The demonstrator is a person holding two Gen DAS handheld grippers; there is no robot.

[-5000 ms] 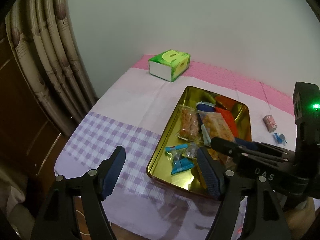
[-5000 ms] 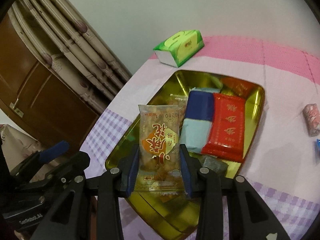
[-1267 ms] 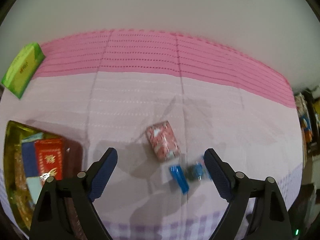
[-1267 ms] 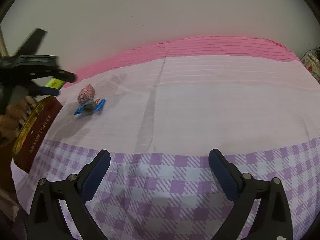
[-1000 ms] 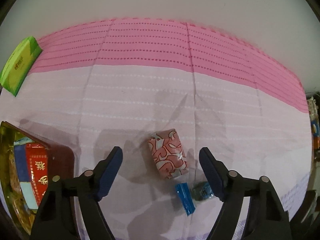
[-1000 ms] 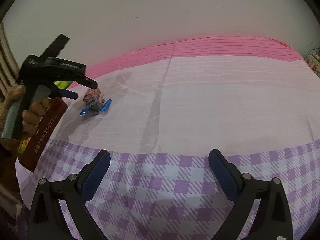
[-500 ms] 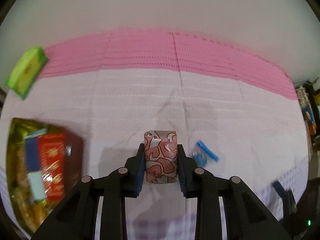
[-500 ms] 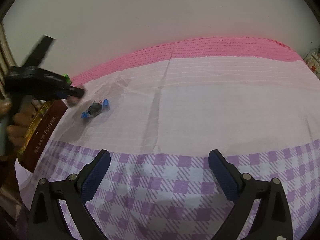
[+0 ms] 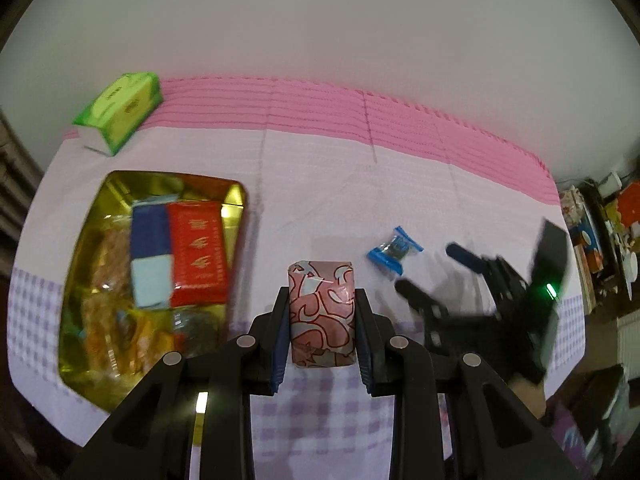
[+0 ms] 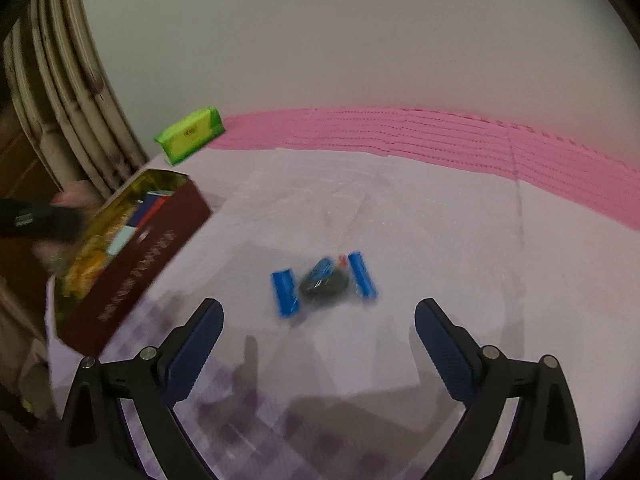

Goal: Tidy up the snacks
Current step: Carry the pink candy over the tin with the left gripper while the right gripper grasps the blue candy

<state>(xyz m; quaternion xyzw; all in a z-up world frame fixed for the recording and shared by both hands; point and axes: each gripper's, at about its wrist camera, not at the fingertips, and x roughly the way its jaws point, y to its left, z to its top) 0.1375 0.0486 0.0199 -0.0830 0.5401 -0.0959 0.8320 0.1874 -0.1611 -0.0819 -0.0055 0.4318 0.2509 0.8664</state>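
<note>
My left gripper [image 9: 322,312] is shut on a pink and red patterned snack packet [image 9: 322,312], held above the tablecloth. To its left lies the gold tin [image 9: 234,196] with several snack packets in it. A blue-wrapped candy [image 9: 394,250] lies on the cloth to the right of the held packet. My right gripper [image 10: 316,338] is open, its blurred shape [image 9: 460,276] also showing at the right of the left wrist view. The blue-wrapped candy [image 10: 324,282] lies just ahead of its open jaws, untouched. The tin [image 10: 132,248] stands at the left, with the blurred left gripper beside it.
A green tissue pack [image 9: 120,110] lies at the back left by the wall. A curtain [image 10: 68,92] hangs left of the table. Cluttered shelves [image 9: 600,232] stand past the table's right edge. Pink and purple-checked cloth covers the table.
My left gripper closed on the pink packet, lifted it and carried it toward the tin. My right gripper swung left until the blue candy lay just ahead of its open jaws.
</note>
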